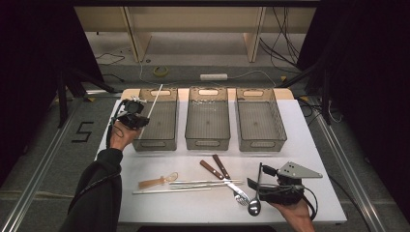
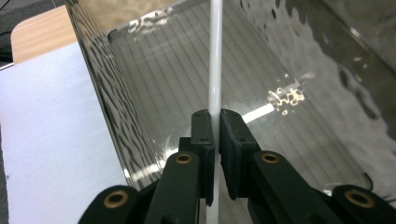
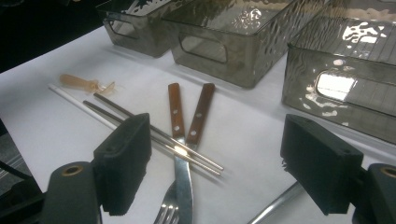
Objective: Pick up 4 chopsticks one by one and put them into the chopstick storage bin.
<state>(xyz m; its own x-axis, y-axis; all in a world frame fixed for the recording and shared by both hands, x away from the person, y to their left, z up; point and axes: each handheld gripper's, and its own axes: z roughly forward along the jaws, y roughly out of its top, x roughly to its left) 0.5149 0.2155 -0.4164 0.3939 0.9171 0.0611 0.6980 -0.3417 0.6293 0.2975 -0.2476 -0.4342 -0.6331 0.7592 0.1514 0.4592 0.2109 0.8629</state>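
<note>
A white chopstick (image 2: 215, 56) is clamped between the shut jaws of the left gripper (image 2: 214, 122), with its long end pointing up and away over the left bin (image 1: 157, 118). In the high view the left gripper (image 1: 131, 116) hangs at the near left edge of that bin, and the chopstick (image 1: 154, 100) slants across the bin's open top. In the left gripper view the bin's ribbed floor (image 2: 163, 84) lies beyond and below the jaws.

The right gripper (image 3: 219, 158) is held with its jaws wide and nothing between them, low over the tabletop (image 1: 193, 203). Just ahead of it lie two wooden-handled pieces (image 3: 187, 112), a pair of metal chopsticks (image 3: 140, 121) and a second white chopstick (image 3: 74, 100); a pale plastic spoon (image 3: 84, 84) lies farther off. A metal spoon (image 1: 255, 203) rests right beside it.

The likely risk is in the release. The chopstick is gripped near one end and tilted, so if it is let go from here the long end could strike the far wall or rim and tip out onto the tabletop. The grip is also narrow on a smooth round rod, so it could swivel or slide in the jaws before it is lowered.
</note>
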